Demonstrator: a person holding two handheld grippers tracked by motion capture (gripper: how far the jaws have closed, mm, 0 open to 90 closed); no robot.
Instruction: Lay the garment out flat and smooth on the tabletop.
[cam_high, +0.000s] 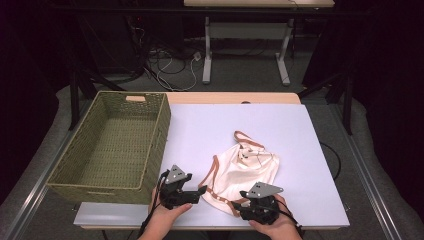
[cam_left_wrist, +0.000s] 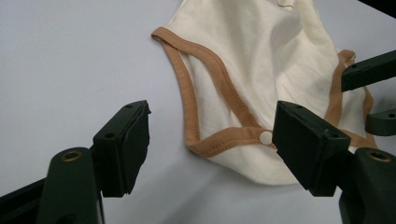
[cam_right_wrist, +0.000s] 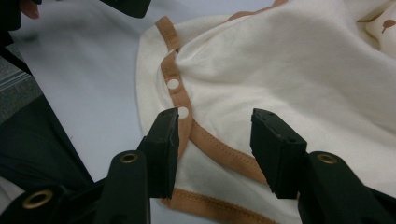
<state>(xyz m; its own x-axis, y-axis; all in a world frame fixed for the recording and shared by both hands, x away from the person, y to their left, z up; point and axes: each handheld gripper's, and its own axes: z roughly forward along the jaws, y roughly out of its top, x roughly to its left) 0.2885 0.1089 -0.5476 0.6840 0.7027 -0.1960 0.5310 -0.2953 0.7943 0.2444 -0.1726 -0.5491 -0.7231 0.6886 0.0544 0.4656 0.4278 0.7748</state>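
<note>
A cream baby bodysuit (cam_high: 245, 172) with tan trim lies crumpled on the white table (cam_high: 200, 125), right of centre. My left gripper (cam_high: 200, 192) rests at the garment's lower left corner. In the left gripper view its jaws (cam_left_wrist: 212, 126) stand open, with the tan-edged corner and a white snap (cam_left_wrist: 265, 136) just ahead of them. My right gripper (cam_high: 239, 205) is at the garment's near hem. In the right gripper view it (cam_right_wrist: 215, 128) is open and straddles the tan trim (cam_right_wrist: 219, 149) beside two snaps (cam_right_wrist: 173, 84), with cloth between the jaws but no visible pinch.
A green woven basket (cam_high: 155, 145) stands empty on the table's left side, close beside my left gripper. The table's near edge runs just under both hands. Beyond the far edge are dark floor, cables and another table's legs (cam_high: 206, 55).
</note>
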